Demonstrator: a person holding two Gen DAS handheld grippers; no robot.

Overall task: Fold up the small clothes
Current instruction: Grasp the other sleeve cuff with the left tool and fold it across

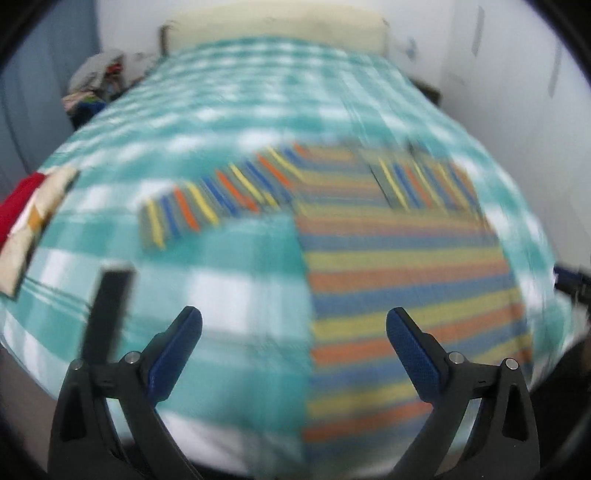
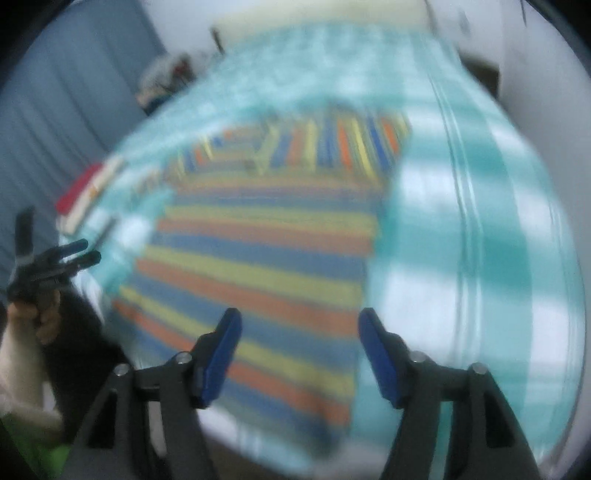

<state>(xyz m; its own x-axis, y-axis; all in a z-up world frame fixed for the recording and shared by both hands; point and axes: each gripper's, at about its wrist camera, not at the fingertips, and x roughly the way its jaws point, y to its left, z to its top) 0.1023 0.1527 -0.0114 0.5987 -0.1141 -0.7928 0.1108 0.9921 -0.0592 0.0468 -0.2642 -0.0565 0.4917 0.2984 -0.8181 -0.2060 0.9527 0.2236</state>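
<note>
A small striped shirt (image 1: pixel 399 258) in orange, yellow and blue lies flat on the teal-and-white checked bedspread (image 1: pixel 207 122). One sleeve (image 1: pixel 207 199) stretches out to the left; the other is folded over the body at the top right. My left gripper (image 1: pixel 293 328) is open and empty, above the shirt's left edge near the hem. In the right wrist view the shirt (image 2: pixel 266 243) fills the middle, and my right gripper (image 2: pixel 299 332) is open and empty above its lower right part. The left gripper (image 2: pixel 79 253) shows there at the far left. Both views are blurred.
A folded red and cream cloth (image 1: pixel 26 214) lies at the bed's left edge; it also shows in the right wrist view (image 2: pixel 88 192). A pile of clothes (image 1: pixel 96 81) sits beyond the bed's far left corner. White walls stand on the right, a cream headboard (image 1: pixel 273 26) at the far end.
</note>
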